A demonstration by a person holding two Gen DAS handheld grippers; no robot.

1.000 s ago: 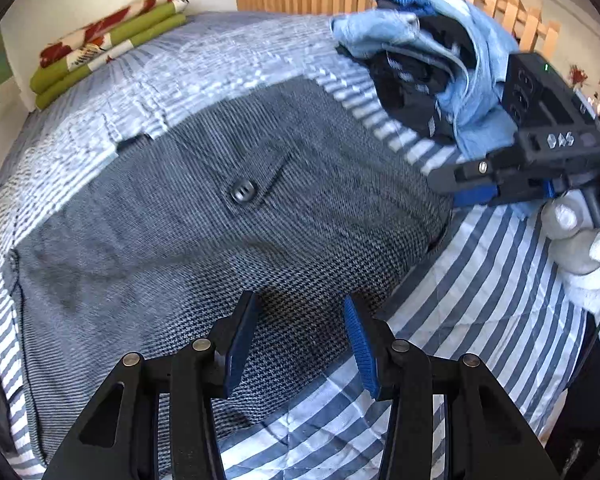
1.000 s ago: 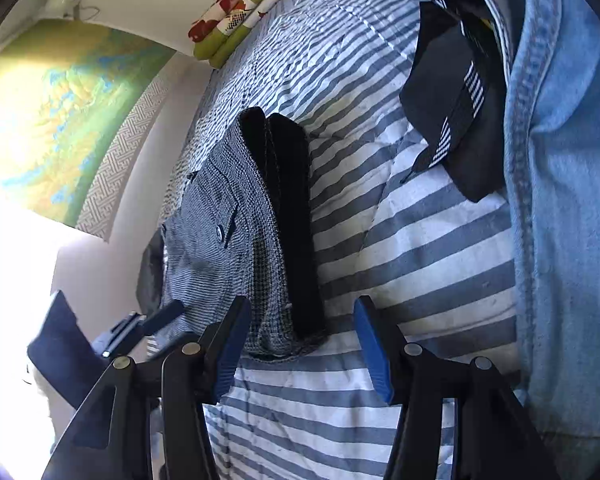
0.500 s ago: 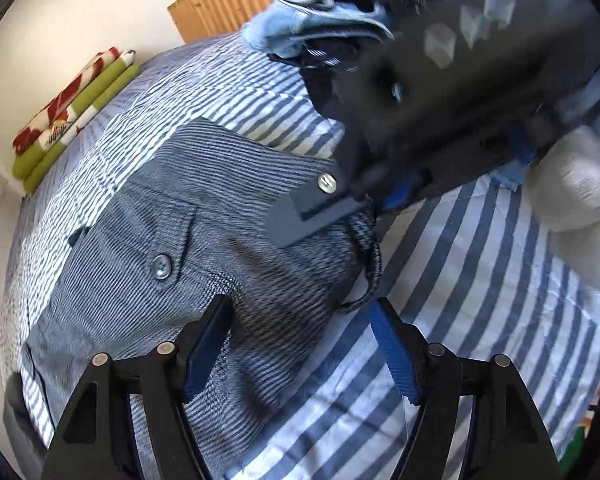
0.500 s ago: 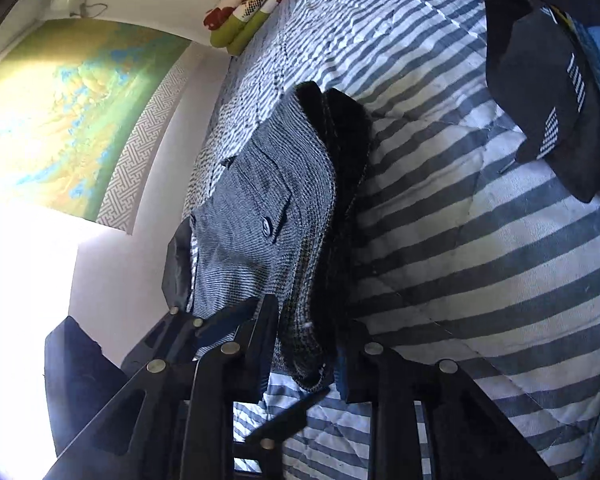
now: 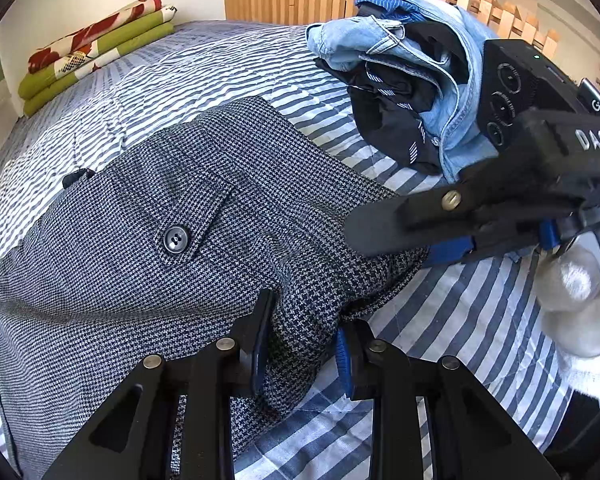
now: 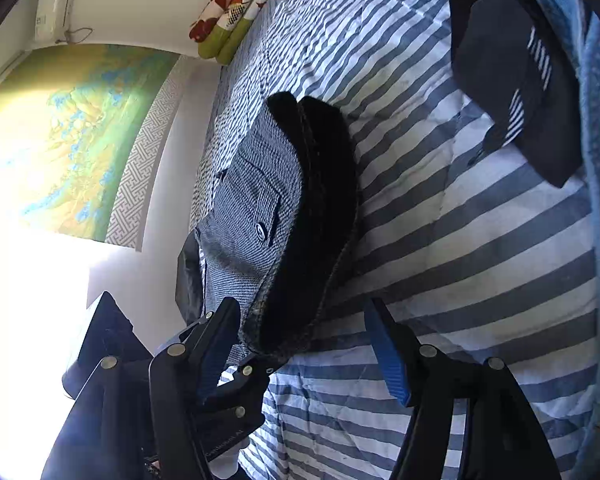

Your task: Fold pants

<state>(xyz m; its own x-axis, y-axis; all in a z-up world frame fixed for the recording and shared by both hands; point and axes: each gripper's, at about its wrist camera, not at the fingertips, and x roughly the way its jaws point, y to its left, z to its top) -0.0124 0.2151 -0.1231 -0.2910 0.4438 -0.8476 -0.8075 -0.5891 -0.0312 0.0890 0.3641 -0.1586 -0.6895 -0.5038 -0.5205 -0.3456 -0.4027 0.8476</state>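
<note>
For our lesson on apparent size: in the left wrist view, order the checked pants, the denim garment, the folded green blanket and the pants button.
1. checked pants
2. denim garment
3. folded green blanket, though farther away
4. pants button

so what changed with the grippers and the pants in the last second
The left gripper, open around the pants edge before, is closing on a bunched fold there. The right gripper, pinched on the same corner half a second ago, has let go and its jaws are opening, the edge loose between them. The pants stay folded on the bed; the clothes pile is unmoved.
</note>
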